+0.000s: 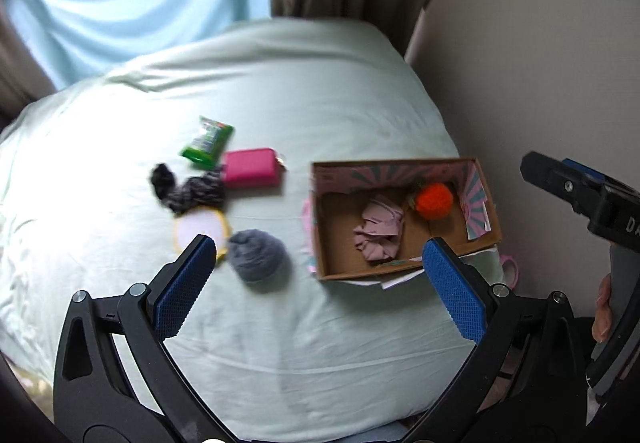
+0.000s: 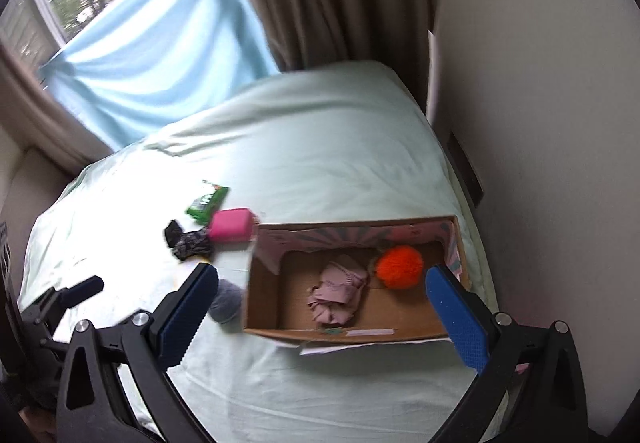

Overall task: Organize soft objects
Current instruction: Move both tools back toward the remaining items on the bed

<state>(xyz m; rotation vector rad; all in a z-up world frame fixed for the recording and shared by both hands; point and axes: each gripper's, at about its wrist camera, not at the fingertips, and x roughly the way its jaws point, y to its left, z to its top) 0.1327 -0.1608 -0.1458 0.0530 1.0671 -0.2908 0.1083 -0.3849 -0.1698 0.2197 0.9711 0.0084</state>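
Both claws hover above the bed (image 1: 280,91), empty, with their blue pads spread wide apart. The left claw (image 1: 320,275) points at the loose items; the right claw (image 2: 322,295) looks down into the cardboard box (image 2: 264,283).

**Item positions (left wrist view)**
- The box (image 1: 486,203) sits at 3 o'clock on the bed, near the wall-side edge. It already holds a crumpled pink cloth (image 1: 380,229) and an orange pom-pom (image 1: 434,199), lying apart from each other.
- The grey wool ball (image 1: 258,255) lies at 9 o'clock from the box, just beside the left pad.
- A yellow-rimmed round pad (image 1: 198,231) lies at 9 o'clock from the ball; a dark patterned sock (image 1: 188,187) overlaps its far rim.
- A pink pouch (image 1: 252,167) touches the sock, and a green packet (image 1: 206,141) lies at 11 o'clock from the pouch.

**Step in hand (judged):** picking up the next loose item, most likely the grey ball, which is nearest the left claw.

**Procedure**
1. Centre the ball between the pads before descending.
2. Lower until the pads straddle its widest part; avoid pinching the sheet.
3. Close gently, as wool compresses and may slip.
4. Release over the bare box floor at 9 o'clock from the cloth.
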